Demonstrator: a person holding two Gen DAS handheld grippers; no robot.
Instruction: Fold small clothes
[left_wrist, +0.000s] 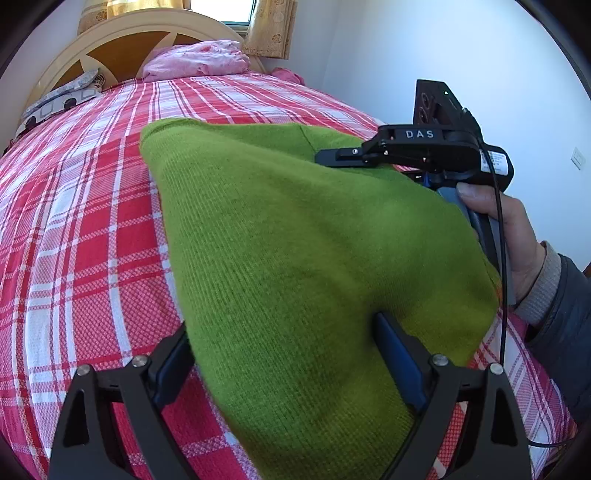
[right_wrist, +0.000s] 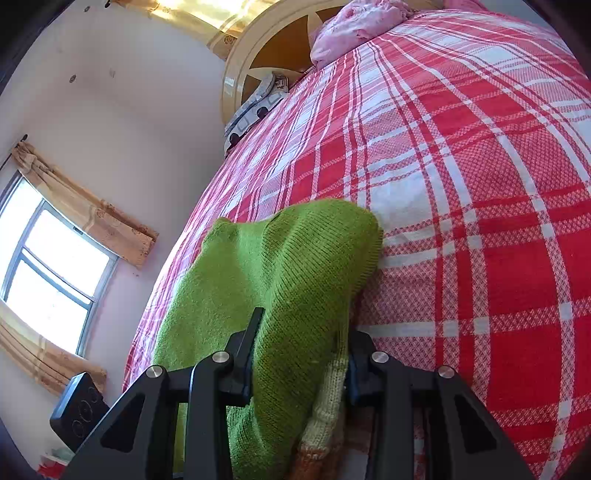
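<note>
A small green knit sweater (left_wrist: 295, 251) lies on the red and white plaid bedspread (left_wrist: 81, 236). My left gripper (left_wrist: 288, 354) has its jaws wide apart with the sweater's near part draped between the blue pads (left_wrist: 399, 362). My right gripper (left_wrist: 336, 157) shows at the sweater's far right edge, held by a hand; its fingers look closed there. In the right wrist view the right gripper (right_wrist: 299, 354) has green fabric (right_wrist: 288, 280) bunched between its jaws, with a pale cream and orange cuff (right_wrist: 325, 417) hanging beside it.
A pink bundle (left_wrist: 199, 59) and a patterned pillow (left_wrist: 59, 99) lie by the cream headboard (left_wrist: 122, 40). A white wall stands to the right. A window with tan curtains (right_wrist: 55, 273) shows in the right wrist view.
</note>
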